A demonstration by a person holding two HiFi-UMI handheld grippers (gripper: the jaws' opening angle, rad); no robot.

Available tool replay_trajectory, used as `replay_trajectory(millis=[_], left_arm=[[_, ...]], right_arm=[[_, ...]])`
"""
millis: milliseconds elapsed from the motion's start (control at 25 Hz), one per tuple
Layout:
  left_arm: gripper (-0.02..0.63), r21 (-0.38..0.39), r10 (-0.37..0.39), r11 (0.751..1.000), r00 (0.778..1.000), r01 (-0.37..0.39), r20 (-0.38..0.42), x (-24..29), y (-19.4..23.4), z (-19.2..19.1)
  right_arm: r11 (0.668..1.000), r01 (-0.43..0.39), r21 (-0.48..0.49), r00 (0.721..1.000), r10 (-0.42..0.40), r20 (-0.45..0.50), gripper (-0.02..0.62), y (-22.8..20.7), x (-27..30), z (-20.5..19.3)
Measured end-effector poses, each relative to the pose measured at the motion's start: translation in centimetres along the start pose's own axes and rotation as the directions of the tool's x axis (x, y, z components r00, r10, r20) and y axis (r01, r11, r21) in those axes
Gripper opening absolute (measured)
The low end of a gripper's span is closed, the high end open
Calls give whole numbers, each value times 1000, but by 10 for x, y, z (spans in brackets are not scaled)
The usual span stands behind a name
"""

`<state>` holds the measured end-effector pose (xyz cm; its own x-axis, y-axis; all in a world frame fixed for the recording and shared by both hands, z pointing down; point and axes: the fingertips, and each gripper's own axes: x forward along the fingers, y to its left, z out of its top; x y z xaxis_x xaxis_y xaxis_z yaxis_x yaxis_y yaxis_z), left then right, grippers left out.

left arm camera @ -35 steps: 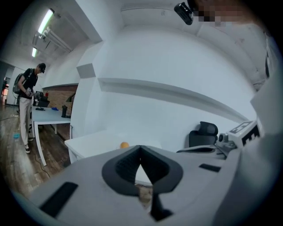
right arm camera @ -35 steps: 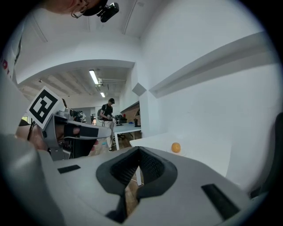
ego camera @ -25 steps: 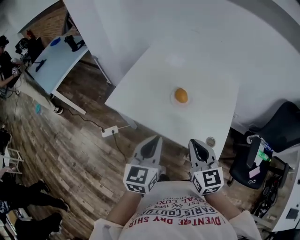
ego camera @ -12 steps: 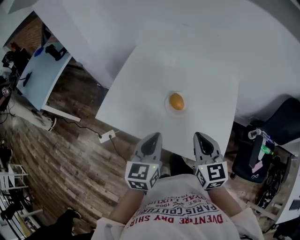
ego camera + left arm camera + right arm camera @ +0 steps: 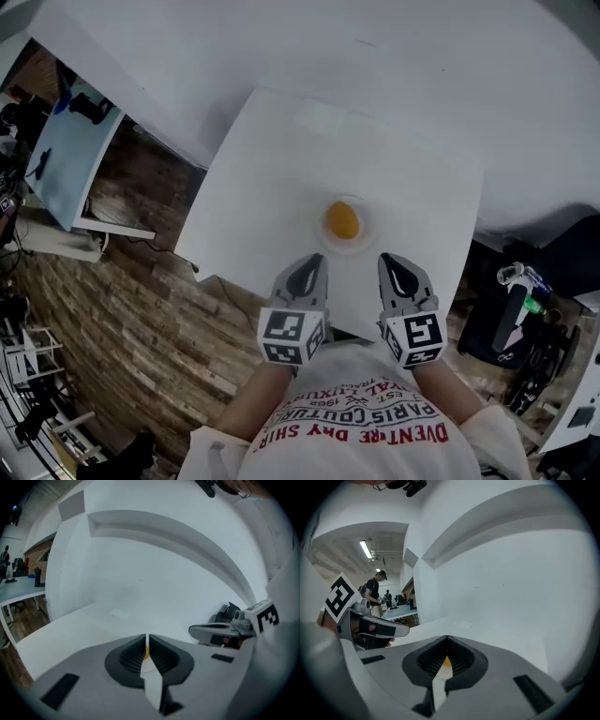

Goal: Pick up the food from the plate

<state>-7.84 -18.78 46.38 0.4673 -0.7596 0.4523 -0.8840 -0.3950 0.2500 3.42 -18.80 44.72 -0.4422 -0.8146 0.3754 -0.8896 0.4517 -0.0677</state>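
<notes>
An orange, rounded piece of food (image 5: 342, 220) lies on a small white plate (image 5: 362, 236) near the front of a white table (image 5: 272, 178). My left gripper (image 5: 311, 266) and right gripper (image 5: 391, 266) hover side by side over the table's near edge, just short of the plate. Both are shut with nothing in them. In the left gripper view the jaws (image 5: 146, 637) meet, and a sliver of the food (image 5: 146, 653) shows behind them. In the right gripper view the tips (image 5: 447, 639) touch, and the food (image 5: 446, 662) shows through the gap below them.
A white wall rises behind the table. A black office chair (image 5: 553, 253) stands to the right, and a second light table (image 5: 66, 159) with small items stands at the far left over a wooden floor (image 5: 122, 328). A person (image 5: 375, 590) stands in the distance.
The plate and table have drawn closer in the head view. Both grippers now reach over the table's near edge, closer to the plate, and stay shut.
</notes>
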Motion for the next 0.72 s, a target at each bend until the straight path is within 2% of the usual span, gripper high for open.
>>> replay_trajectory(millis=[240,440,560,720], left_arm=[[3,-62,59,996,998,-61,-29,44,20,-7],[13,-156,63,984,990,-82,-123,85,32,-20],[113,-204,42,976,984,-77,-173,105,35,-28],[224,-223,36,971,970,-91,-242,126,34,-37]], right_arm=[[999,-5,39,999,7,-44,9,-21,25,-8],[998,5,61,998,-1,-57,9,-37,44,-15],[999,0,49,997,4,-75,9,-41,55,-22],[999,-2,44,995,6,-104,9,-50,66,-34]])
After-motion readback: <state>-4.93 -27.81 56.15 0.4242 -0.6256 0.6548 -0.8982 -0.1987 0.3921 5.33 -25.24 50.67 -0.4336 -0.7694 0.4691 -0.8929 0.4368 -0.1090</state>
